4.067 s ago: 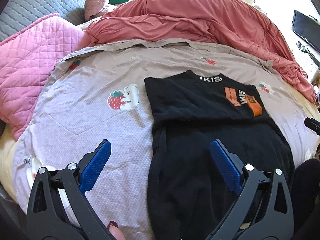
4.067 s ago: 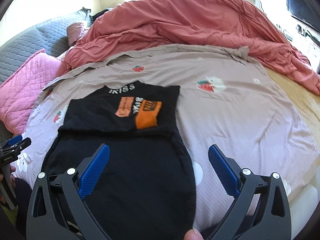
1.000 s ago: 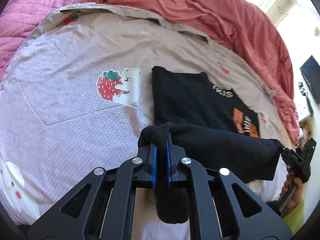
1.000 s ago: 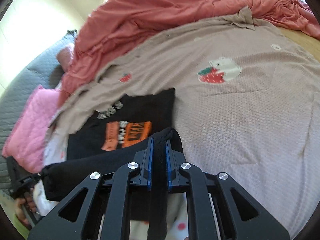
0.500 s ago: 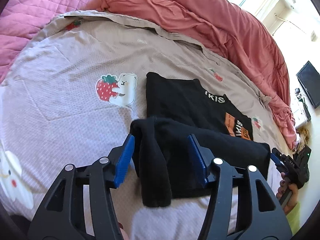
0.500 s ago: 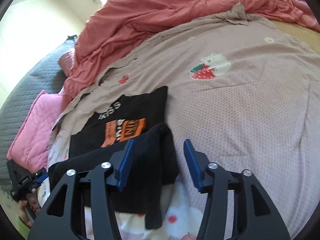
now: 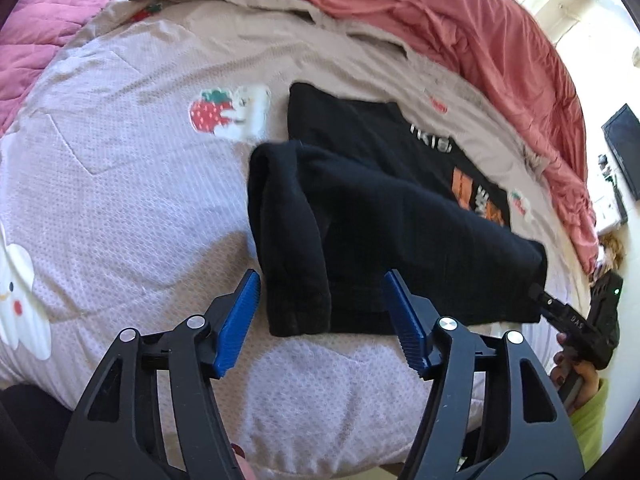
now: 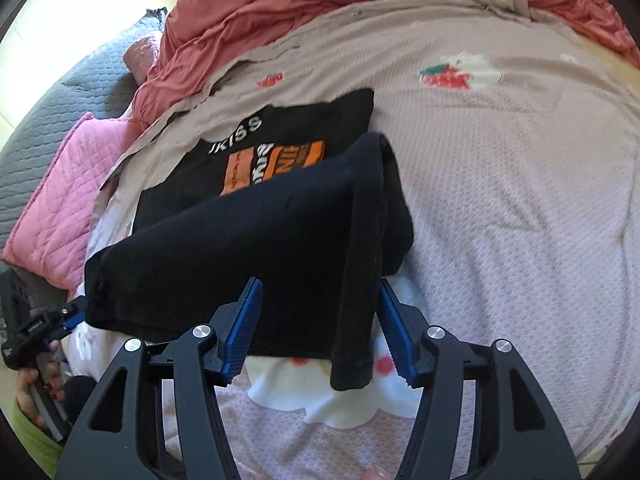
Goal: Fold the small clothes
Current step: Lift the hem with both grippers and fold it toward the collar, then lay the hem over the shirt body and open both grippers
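A black T-shirt [image 7: 360, 208] with an orange print and white lettering is laid on a pale bedspread [image 7: 120, 200] patterned with strawberries and white bears, and its lower half is seen folded up over the upper half, so that the print [image 8: 272, 164] is only partly covered. The left gripper [image 7: 320, 320] is held just short of the folded edge at the shirt's left corner; its blue-padded jaws have just been opening and now stand apart, with the thick rolled edge of the shirt lying ahead of the gap and neither pad pressed against the cloth. The right gripper [image 8: 320, 324] is placed the same way at the shirt's right corner, its jaws likewise just opened and standing apart, with a hanging fold of black fabric seen between the pads but not clamped. A rumpled salmon-red duvet [image 7: 440, 28] is bunched along the far side of the bed, and a pink quilted blanket [image 8: 60, 200] is seen at the bed's left side.
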### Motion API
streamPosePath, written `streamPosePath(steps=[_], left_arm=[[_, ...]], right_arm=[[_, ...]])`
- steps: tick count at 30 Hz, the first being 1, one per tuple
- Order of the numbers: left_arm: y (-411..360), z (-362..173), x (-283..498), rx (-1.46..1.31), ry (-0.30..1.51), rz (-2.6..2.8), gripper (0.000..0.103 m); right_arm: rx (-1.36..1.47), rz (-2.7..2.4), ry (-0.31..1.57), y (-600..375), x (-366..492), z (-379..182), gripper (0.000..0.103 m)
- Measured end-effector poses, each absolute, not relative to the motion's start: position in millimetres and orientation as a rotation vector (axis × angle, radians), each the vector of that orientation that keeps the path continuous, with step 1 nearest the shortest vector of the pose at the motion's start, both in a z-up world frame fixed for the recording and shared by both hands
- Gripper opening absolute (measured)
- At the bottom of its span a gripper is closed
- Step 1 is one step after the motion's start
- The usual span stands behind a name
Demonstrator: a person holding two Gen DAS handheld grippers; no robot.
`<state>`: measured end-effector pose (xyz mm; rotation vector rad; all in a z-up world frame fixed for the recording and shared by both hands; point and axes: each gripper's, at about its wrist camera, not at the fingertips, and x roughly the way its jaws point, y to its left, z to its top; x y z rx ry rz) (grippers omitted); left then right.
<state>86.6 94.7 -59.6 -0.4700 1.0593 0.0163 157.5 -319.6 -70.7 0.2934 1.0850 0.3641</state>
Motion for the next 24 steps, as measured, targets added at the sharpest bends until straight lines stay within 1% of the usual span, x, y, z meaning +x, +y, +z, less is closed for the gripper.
streamPosePath(steps=[5,6,7,8,9,10,11,12,13,19,24], left_arm=[[85.0,-73.2,95.5,-0.46,1.1,0.031,0.057],[84.2,-75.8,97.4,-0.463,1.106,0.035,0.057],[82.9,-78.5,99.4,-0.465,1.112,0.039,0.056],[82.2,-79.2,100.0,-0.457,1.114,0.051,0.051],[81.4,-79.5,100.7,-0.445,1.118,0.068,0.044],[80.6,-80.2,101.6,-0.425,1.13,0.095,0.026],[80.4,-79.9,101.9,-0.421,1.133,0.103,0.02],[80.8,-78.7,102.3,-0.429,1.13,0.096,0.017],[81.2,-75.9,102.3,-0.438,1.122,0.084,0.011],[86.2,-41.3,110.1,-0.486,1.018,0.02,0.007],[99.3,-17.5,136.5,-0.512,0.936,0.022,0.007]], right_arm=[[0.349,0.394,1.115,-324.3,159.0,-76.6,0.057],[0.356,0.397,1.127,-324.7,159.7,-78.3,0.055],[0.372,0.408,1.151,-324.7,160.6,-83.2,0.049],[0.387,0.42,1.167,-324.5,161.4,-86.3,0.044],[0.396,0.428,1.181,-324.2,161.8,-88.7,0.034],[0.393,0.431,1.184,-323.7,161.8,-88.6,0.024],[0.39,0.441,1.182,-323.3,161.2,-87.6,0.018],[0.396,0.461,1.174,-323.2,160.5,-85.2,0.013],[0.402,0.48,1.161,-322.6,160.0,-82.1,0.013],[0.439,0.539,1.034,-332.4,166.7,-59.4,0.012],[0.527,0.526,0.86,-358.0,185.4,-35.4,0.011]])
